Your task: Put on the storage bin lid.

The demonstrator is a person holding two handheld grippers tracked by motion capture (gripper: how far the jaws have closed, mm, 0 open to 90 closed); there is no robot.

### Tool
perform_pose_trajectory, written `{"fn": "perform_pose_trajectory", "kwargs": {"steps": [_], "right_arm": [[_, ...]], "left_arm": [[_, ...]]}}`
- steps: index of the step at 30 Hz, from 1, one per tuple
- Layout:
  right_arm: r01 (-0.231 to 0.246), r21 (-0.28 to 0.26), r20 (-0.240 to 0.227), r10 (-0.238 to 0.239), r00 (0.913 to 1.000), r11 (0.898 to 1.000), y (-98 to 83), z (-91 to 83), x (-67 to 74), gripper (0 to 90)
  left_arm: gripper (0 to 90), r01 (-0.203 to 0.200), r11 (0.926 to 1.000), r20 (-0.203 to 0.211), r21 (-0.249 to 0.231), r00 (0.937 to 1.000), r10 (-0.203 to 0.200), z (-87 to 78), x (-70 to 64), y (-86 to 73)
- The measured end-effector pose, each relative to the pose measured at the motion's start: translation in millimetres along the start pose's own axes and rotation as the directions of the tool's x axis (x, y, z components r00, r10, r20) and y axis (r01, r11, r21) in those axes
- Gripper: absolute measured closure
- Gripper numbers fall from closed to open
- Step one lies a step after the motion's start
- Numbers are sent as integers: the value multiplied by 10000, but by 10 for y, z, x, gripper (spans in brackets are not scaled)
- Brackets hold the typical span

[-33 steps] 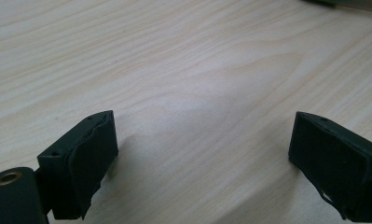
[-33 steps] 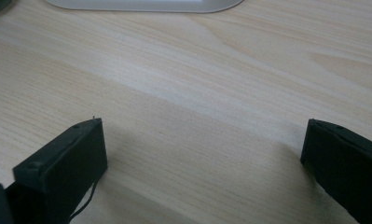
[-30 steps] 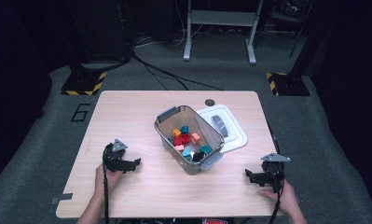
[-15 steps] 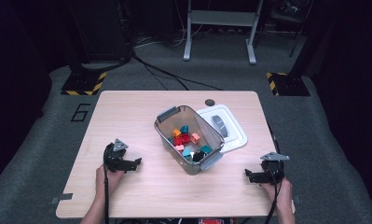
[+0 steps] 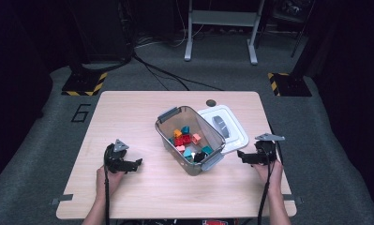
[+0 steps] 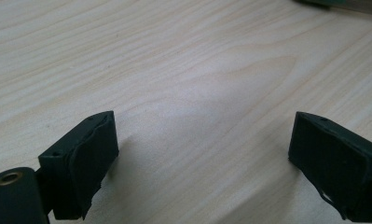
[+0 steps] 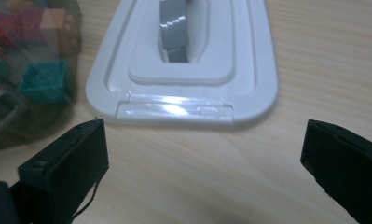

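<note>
The right gripper [image 7: 202, 154] has its jaws wide apart with nothing between them, just before the white lid [image 7: 183, 70]. The lid lies flat beside the clear bin [image 5: 190, 140]. The left gripper [image 6: 202, 154] is open too, over bare table [image 6: 174, 56].

My left gripper [image 5: 138, 163]: black body, grey three-cornered plate on top, black cable trailing along the forearm. Right gripper [image 5: 241, 156]: same build, same plate and cable. Jaws are blocky black pads, small screw holes; brass-coloured ring by the left one. Forearms bare, no sleeves.
</note>
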State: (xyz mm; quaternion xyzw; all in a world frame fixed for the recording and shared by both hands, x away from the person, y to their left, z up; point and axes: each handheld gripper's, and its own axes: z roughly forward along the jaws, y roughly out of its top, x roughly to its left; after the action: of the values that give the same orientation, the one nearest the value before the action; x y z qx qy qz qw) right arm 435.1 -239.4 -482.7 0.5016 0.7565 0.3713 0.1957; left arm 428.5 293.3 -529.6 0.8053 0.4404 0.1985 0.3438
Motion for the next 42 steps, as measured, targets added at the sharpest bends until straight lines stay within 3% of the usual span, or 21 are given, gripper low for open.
{"fn": "perform_pose_trajectory", "kwargs": {"steps": [5, 10, 14, 15, 20, 21, 22, 23, 24, 26, 32, 42], "right_arm": [[192, 153, -207, -189, 9996, 9997, 215, 220, 108, 59], [254, 271, -278, -246, 9993, 9993, 418, 502, 184, 211], [399, 469, 4, -400, 9992, 9981, 539, 728, 218, 366], [407, 513, -107, -402, 9991, 9979, 572, 827, 222, 402], [508, 668, 124, -517, 9986, 9965, 614, 989, 283, 467], [772, 824, 228, -793, 9966, 9936, 630, 1070, 304, 514], [772, 824, 228, -793, 9966, 9936, 630, 1070, 304, 514], [694, 798, 393, -727, 9966, 9944, 642, 1114, 325, 575], [694, 798, 393, -727, 9966, 9944, 642, 1114, 325, 575], [592, 769, 551, -635, 9965, 9953, 656, 1126, 326, 664], [502, 705, 558, -542, 9970, 9962, 629, 1071, 330, 675], [367, 650, 615, -407, 9973, 9972, 573, 812, 177, 677]], "left_arm": [[82, 6, 10000, 11, 4, 10000, -6, 0, -1, 0], [83, -19, 10000, 5, 0, 10000, 19, -1, 0, 0], [86, 52, 10000, 52, -22, 10000, -51, 1, -4, -2], [87, 56, 10000, 61, -25, 10000, -55, 1, -4, -2], [88, 29, 10000, 72, -13, 10000, -29, 0, -4, -2], [88, 31, 10000, 70, -17, 10000, -31, 1, -4, -2], [88, 31, 10000, 70, -17, 10000, -31, 1, -4, -2], [88, 27, 10000, 69, -17, 10000, -27, 1, -3, -2], [88, 31, 10000, 72, -15, 10000, -31, 1, -4, -2], [88, 33, 10000, 72, -16, 10000, -33, 1, -4, -2], [88, 32, 10000, 74, -15, 10000, -32, 1, -4, -2], [88, 86, 9999, 65, -56, 9999, -86, 4, -8, -2]]}}
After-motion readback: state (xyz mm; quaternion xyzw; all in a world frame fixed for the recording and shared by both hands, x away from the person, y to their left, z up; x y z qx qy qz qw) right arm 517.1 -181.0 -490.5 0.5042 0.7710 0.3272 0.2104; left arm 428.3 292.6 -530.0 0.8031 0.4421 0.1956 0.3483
